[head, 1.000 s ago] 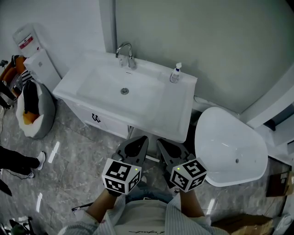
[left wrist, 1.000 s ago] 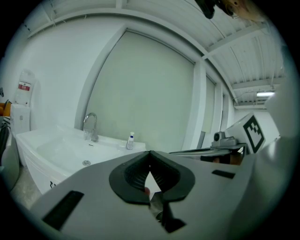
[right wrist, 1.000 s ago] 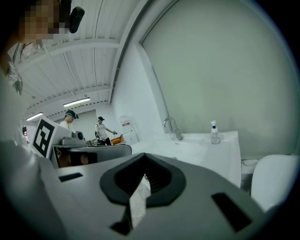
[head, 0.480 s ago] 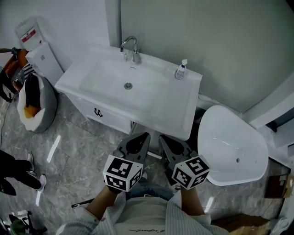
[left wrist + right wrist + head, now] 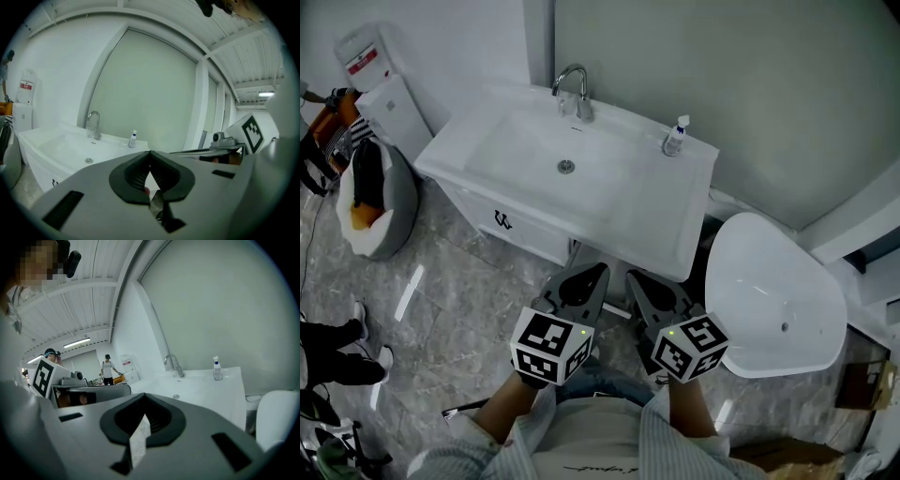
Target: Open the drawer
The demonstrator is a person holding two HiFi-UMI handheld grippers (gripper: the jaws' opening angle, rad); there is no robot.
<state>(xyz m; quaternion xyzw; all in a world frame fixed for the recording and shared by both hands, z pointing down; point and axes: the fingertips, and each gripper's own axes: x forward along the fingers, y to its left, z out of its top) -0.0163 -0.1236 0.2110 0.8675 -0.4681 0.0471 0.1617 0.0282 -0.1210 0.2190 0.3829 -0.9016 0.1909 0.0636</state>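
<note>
A white vanity [image 5: 656, 220] with a sink stands against the wall. Its drawer front carries a dark handle [image 5: 502, 221], and in the left gripper view the drawer front [image 5: 42, 171] shows at the lower left. My left gripper [image 5: 601, 270] [image 5: 150, 152] and right gripper [image 5: 630, 277] [image 5: 143, 394] hang side by side in front of the vanity's right half, short of it and touching nothing. On both, the jaws are shut with nothing between them. Both point slightly downward toward the vanity.
On the vanity stand a chrome faucet [image 5: 574, 89] and a small soap bottle [image 5: 675, 138]. A white oval toilet [image 5: 773, 300] sits at the right. At the left are a grey bag [image 5: 370, 202], a white box [image 5: 389, 112] and a person's legs [image 5: 337, 361].
The head view has shifted a little, so the vanity sits slightly higher and further right. The person's feet at the left have moved down the picture. Both grippers have kept still.
</note>
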